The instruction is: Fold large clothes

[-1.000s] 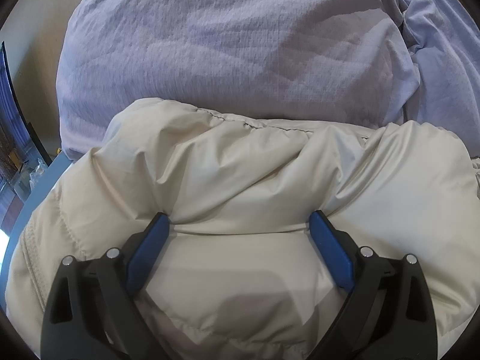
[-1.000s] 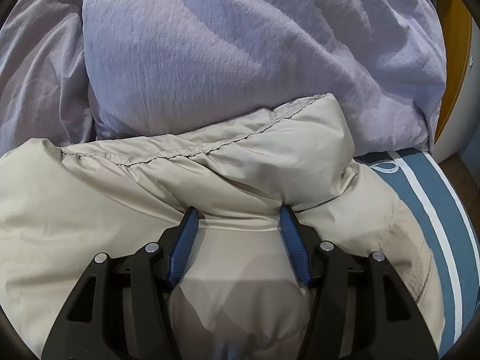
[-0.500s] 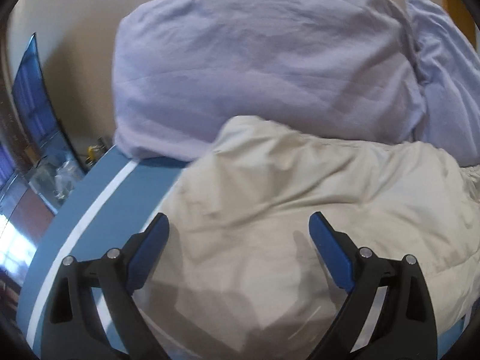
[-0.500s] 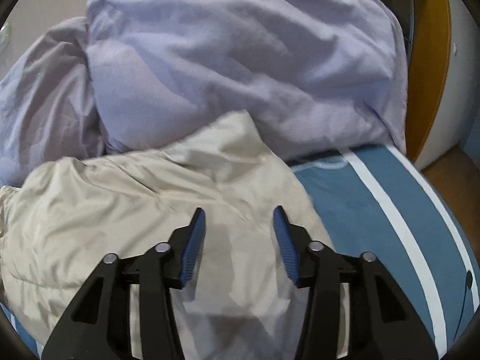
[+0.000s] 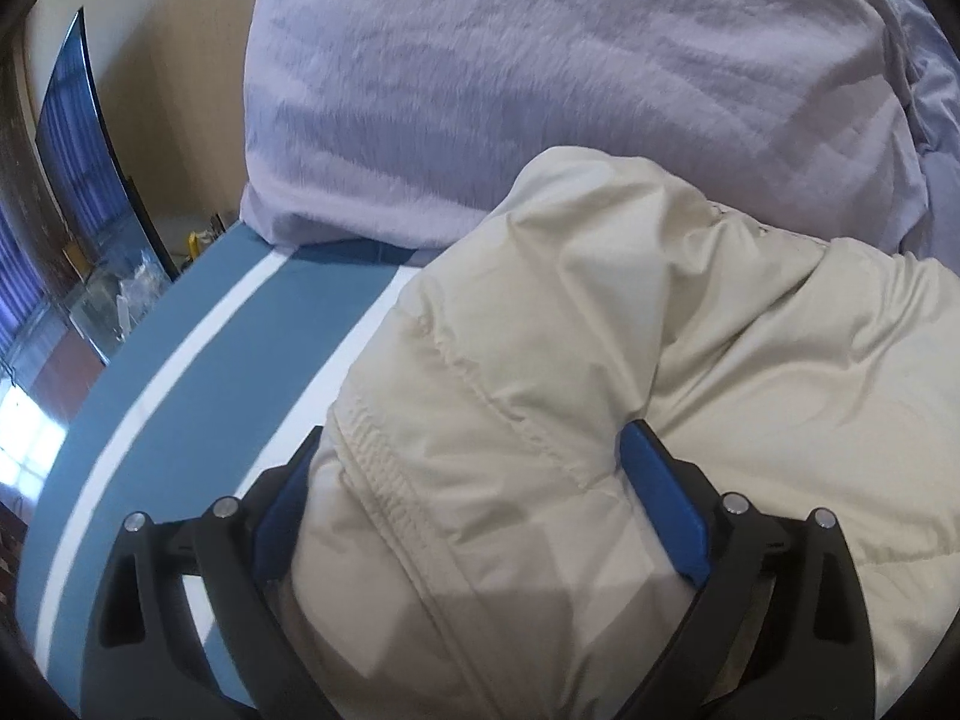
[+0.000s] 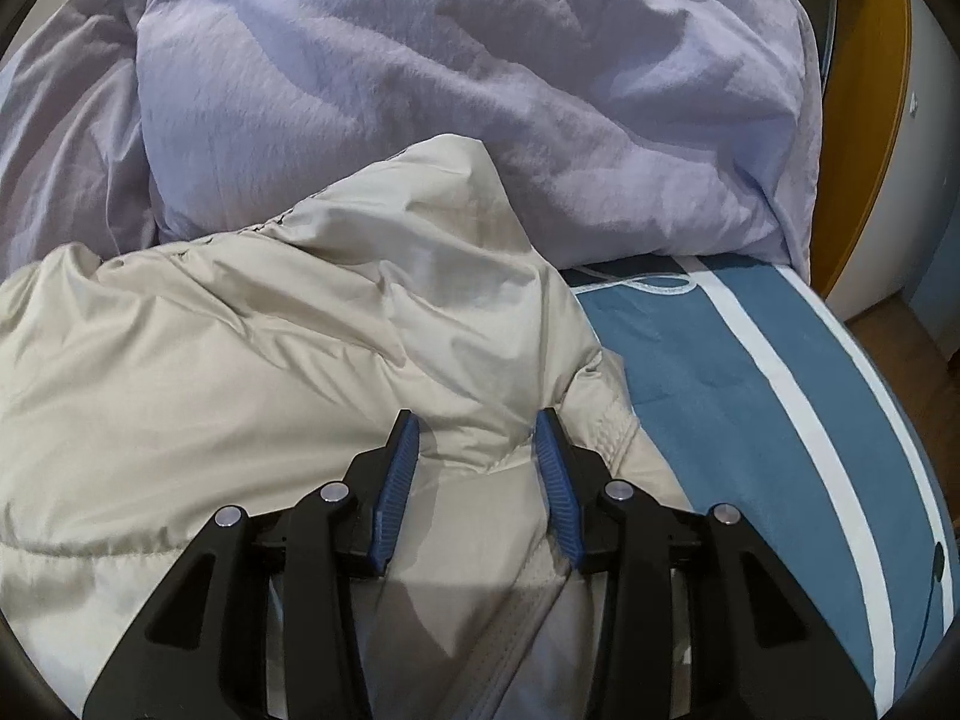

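So colour-wise we've got a puffy cream-beige quilted jacket [image 5: 600, 360], plain all over, no print, just stitched seams in the same shade. Behind it sits a crinkly pale lavender pillow [image 5: 540, 90], solid colour too, and in the right wrist view we see another lavender bedding lump [image 6: 66, 138] that reads a bit greyer. The bed sheet [image 5: 198, 372] is teal blue with white stripes running along it. Both grippers are matte black, the left gripper [image 5: 474, 480] and the right gripper [image 6: 477, 462], with bright blue ribbed pads [image 6: 396, 486] on the inside.

Pillows [image 5: 540, 90] block ahead — bare bedsheet [image 6: 750, 390] beside jacket [image 6: 240, 360].
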Demonstrator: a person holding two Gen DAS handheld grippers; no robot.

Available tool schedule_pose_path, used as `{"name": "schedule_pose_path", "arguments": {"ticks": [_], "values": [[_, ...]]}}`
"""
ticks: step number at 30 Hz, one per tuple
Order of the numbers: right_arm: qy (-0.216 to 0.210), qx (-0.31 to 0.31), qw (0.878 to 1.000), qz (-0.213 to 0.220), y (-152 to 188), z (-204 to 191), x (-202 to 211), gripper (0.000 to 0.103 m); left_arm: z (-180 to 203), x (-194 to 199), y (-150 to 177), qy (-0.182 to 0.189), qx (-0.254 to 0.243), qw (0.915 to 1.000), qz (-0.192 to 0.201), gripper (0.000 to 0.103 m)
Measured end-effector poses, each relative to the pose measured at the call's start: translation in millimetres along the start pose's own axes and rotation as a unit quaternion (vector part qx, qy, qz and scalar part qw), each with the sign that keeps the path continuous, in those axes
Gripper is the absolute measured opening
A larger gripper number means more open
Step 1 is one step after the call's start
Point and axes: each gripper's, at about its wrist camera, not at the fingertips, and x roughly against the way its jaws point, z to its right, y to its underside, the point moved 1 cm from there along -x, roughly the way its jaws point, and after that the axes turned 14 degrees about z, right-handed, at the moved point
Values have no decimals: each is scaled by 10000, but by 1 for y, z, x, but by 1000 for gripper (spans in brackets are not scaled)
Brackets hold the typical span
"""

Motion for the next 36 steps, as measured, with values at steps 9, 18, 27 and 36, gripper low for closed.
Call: {"name": "schedule_pose_path", "arguments": {"ticks": [9,18,27,36], "values": [[-41,-65,10000,-17,1,0,1,44,1,8,1,-75,-97,9999,79,97],[-282,-546,9981,29,-2,22,28,55,-19,39,1,24,64,10000,16,97],[-291,-943,9950,-123,6,54,51,71,-57,64,6,111,416,9991,-67,96],[-904,-1745,9780,-694,30,76,45,72,-68,57,22,629,1315,9875,-591,95]]}}
